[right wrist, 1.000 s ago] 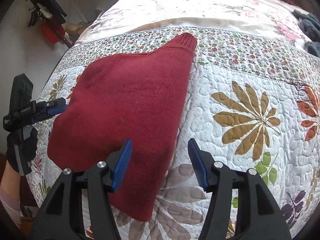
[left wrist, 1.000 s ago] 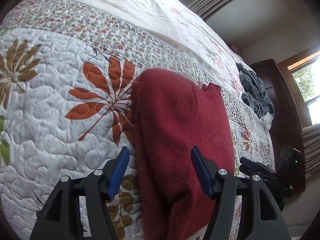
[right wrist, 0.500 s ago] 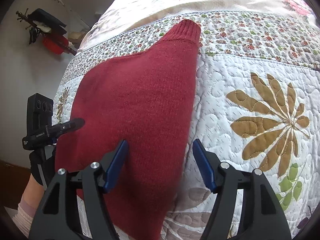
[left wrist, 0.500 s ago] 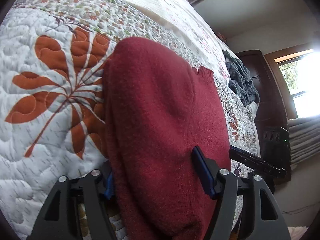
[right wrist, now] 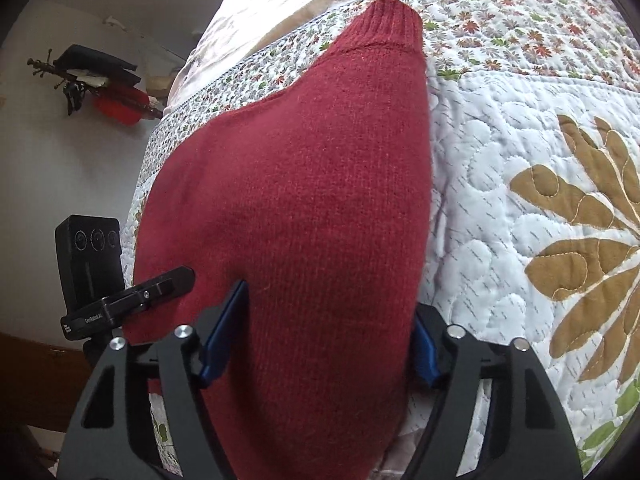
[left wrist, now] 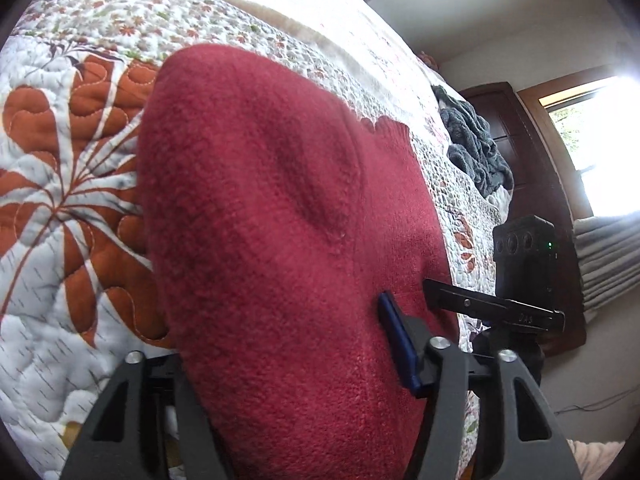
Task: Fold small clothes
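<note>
A dark red knitted sweater (left wrist: 260, 208) lies folded on a quilted bedspread (left wrist: 60, 160) printed with leaves. Its near edge sits between the fingers of my left gripper (left wrist: 280, 344), which is open; the cloth hides the left finger and only the right blue pad (left wrist: 396, 344) shows. In the right wrist view the same sweater (right wrist: 312, 184) runs away to a ribbed band (right wrist: 394, 20) at the far end. My right gripper (right wrist: 328, 316) is open too, its blue pads (right wrist: 224, 332) standing either side of the near edge. Each gripper shows in the other's view, at the sweater's side.
A grey fleece garment (left wrist: 476, 152) lies heaped at the bed's far right. Beyond it stand a dark wooden cabinet (left wrist: 516, 128) and a bright window (left wrist: 600, 128). Black and red items hang on a wall rack (right wrist: 100, 84) left of the bed.
Both grippers have moved forward and down onto the sweater's near edge. The cloth, which lay ahead of the fingers, now sits between them. Both stay open.
</note>
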The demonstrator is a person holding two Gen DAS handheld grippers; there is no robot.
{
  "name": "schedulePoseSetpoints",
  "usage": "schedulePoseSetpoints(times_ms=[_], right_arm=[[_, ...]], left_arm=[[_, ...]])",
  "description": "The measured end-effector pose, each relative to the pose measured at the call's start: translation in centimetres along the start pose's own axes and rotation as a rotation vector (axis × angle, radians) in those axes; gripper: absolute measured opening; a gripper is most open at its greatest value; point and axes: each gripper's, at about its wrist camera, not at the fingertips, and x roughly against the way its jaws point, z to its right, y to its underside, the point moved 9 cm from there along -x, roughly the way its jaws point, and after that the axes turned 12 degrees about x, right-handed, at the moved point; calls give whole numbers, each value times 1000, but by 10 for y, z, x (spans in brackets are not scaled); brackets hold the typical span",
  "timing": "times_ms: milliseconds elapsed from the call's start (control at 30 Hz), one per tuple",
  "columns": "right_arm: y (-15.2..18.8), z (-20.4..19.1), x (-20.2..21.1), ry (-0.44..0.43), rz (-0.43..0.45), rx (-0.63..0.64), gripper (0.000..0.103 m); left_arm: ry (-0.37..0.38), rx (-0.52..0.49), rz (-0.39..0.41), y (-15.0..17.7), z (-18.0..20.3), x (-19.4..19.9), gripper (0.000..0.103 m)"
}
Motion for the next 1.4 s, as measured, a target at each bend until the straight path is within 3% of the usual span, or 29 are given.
schedulePoseSetpoints(times_ms=[67, 167, 300, 567, 833, 1067, 1200, 1400], right_arm=[[1, -2, 9, -23, 19, 8, 50], [2, -10, 20, -2, 36, 45, 43], [4, -27, 39, 79, 61, 125, 41], [35, -40, 93, 75, 92, 150, 40], [85, -29, 145, 44, 77, 115, 40], [134, -1, 184, 49, 70, 58, 40], [166, 28, 195, 37, 53, 12, 40], [202, 68, 180, 12, 4, -57, 41]], left_arm=[[23, 15, 20, 2, 2, 3, 45], [44, 19, 52, 7, 8, 6, 41], [113, 30, 86, 18, 17, 14, 40], [171, 15, 98, 67, 51, 31, 39], [108, -33, 73, 114, 100, 29, 39], [80, -77, 18, 153, 141, 0, 39], [71, -55, -11, 176, 144, -19, 39], [17, -47, -36, 203, 132, -44, 39]])
